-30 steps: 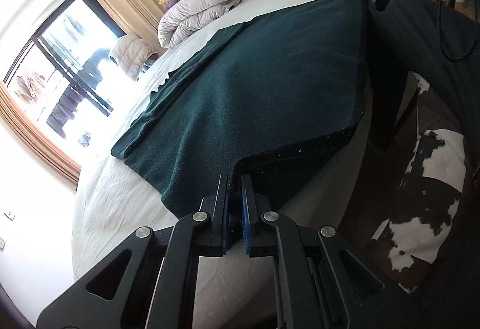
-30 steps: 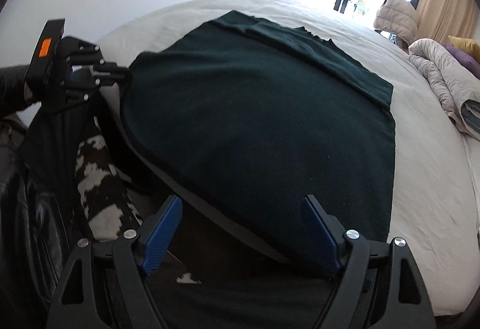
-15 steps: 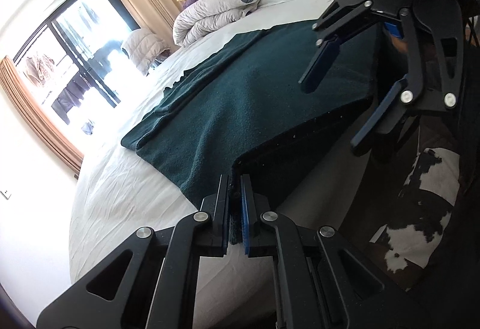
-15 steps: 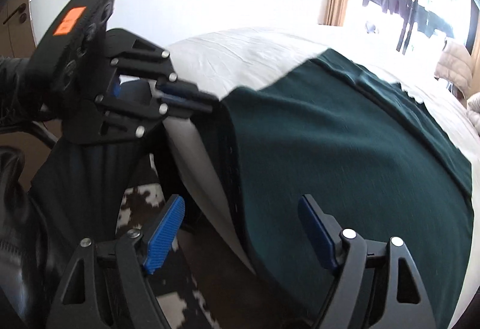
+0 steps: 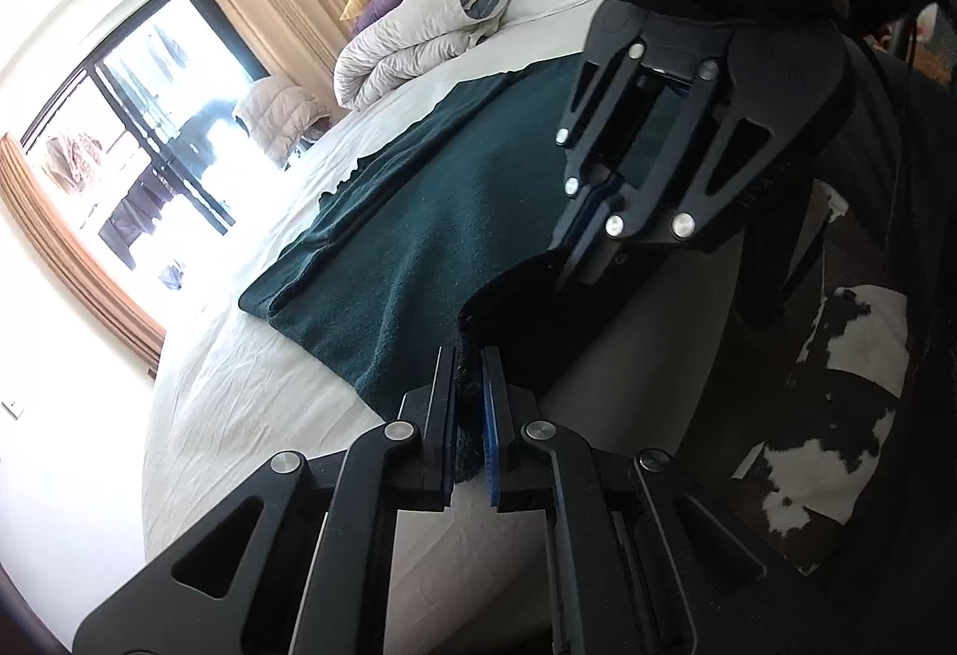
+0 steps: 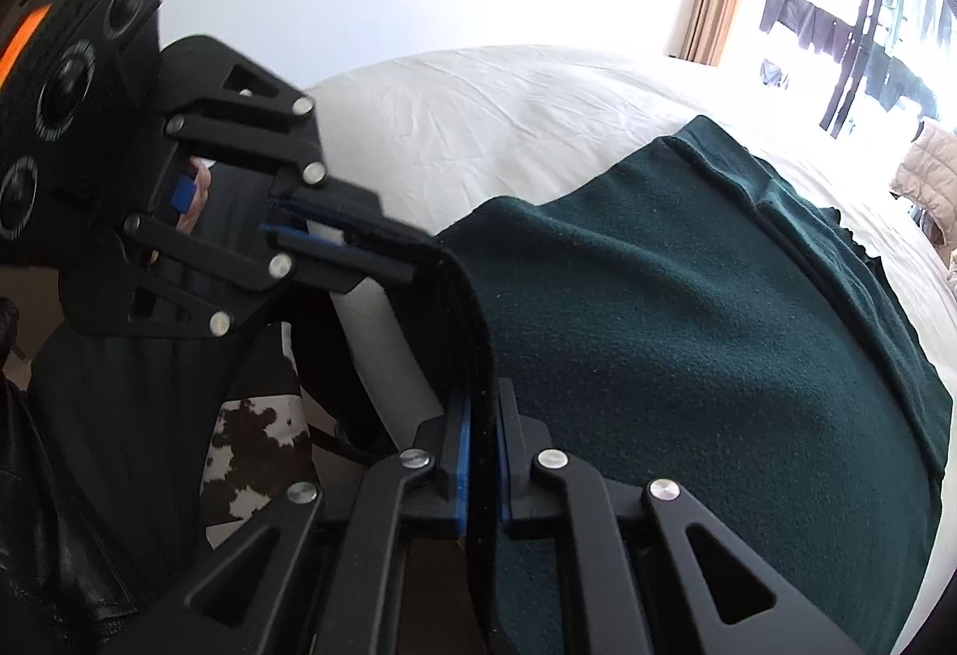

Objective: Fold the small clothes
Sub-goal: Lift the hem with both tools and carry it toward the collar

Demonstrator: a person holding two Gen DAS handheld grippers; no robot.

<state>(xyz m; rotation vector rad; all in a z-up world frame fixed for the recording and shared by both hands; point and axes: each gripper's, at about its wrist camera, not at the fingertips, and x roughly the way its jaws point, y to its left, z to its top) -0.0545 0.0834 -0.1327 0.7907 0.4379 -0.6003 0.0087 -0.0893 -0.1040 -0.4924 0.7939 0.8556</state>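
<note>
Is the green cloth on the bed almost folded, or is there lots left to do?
Lots left. Done so far: the green cloth lies spread over the white bed, with a narrow strip along its far side already doubled over. In hand: the left gripper and the right gripper each have their jaws shut on its near edge. Left: no big fold shows yet, so that edge must go across.

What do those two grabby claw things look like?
Both are black plastic linkages dotted with round silver bolts. The left gripper and right gripper have blue ribbed pads lining the jaws. The black block behind each has round lenses and an orange sticker. No sleeves or cables are clearly visible.
</note>
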